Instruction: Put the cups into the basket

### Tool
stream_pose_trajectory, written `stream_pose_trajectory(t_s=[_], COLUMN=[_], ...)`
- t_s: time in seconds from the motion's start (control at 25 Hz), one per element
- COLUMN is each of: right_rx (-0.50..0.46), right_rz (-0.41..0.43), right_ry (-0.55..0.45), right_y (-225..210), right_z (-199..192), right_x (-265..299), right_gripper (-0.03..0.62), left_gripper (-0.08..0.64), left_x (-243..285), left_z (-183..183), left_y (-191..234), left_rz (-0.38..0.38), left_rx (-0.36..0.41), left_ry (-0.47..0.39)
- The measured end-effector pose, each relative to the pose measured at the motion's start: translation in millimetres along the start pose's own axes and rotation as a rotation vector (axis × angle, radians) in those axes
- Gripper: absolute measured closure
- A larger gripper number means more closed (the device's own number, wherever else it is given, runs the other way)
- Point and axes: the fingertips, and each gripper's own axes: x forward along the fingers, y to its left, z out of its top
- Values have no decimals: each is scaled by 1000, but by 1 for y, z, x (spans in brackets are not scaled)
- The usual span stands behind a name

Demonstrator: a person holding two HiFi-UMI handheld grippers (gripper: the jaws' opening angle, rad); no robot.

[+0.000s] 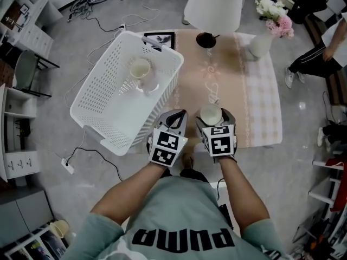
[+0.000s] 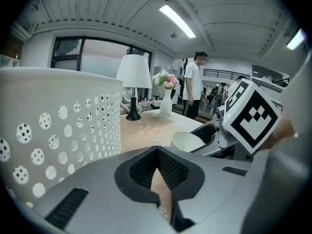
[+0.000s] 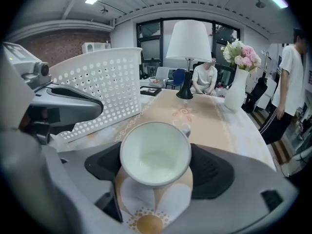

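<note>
A white cup [image 1: 210,114] [image 3: 155,152] stands on the beige tablecloth near the table's front edge. My right gripper [image 1: 212,118] [image 3: 155,165] is open around it, with a black pad on either side of the cup's body. Just to the left, my left gripper [image 1: 174,118] [image 2: 157,152] is shut and holds nothing. The white perforated basket [image 1: 103,104] [image 2: 58,126] [image 3: 107,82] sits at the table's left end, close beside my left gripper. A second white cup [image 1: 140,69] lies inside it.
A white lamp [image 1: 213,7], a vase of pink and white flowers [image 1: 261,43] and a picture frame [image 1: 160,38] stand at the table's far side. A person [image 1: 320,47] walks at the right. Cables [image 1: 81,156] trail on the floor at the left.
</note>
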Motion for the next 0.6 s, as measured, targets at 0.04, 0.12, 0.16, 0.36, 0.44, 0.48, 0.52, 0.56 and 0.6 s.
stream_pose_trajectory(t_s=[0.04,0.12,0.16,0.36,0.44,0.48,0.52,0.56,0.6], right_rx=[2,3,3,9,11,11,10,8,6], right_rz=[-2,-6,-6,-7,-2,1,3,4,5], right_ry=[-3,-12,-16,-17,-20,-25,-32,-41,-52], right_y=[0,0,0,-2,-1,-1,-1,0,0], right_z=[0,1,1,-1,-1,0,3,5,8], right_x=[1,1,1,-1,-6,-10,-15,-20,-26], right_gripper=[198,198,198,198,198,198,198,198,198], left_gripper=[557,557,557,557,557,557,557,557,557], left_x=[0,0,0,-2,-4,-6,-7,-9,-11], left_z=[0,0,1,5,6,7,9,10,12], left_y=[1,3,3,2,-1,-2,-3,-4,-6], left_rz=[2,5,6,2,-4,-8,-11,-13,-16], left_rx=[-2,-4,-4,0,-3,-4,-5,-5,-6], left_ry=[1,2,1,-4,-9,-12,-15,-19,-23])
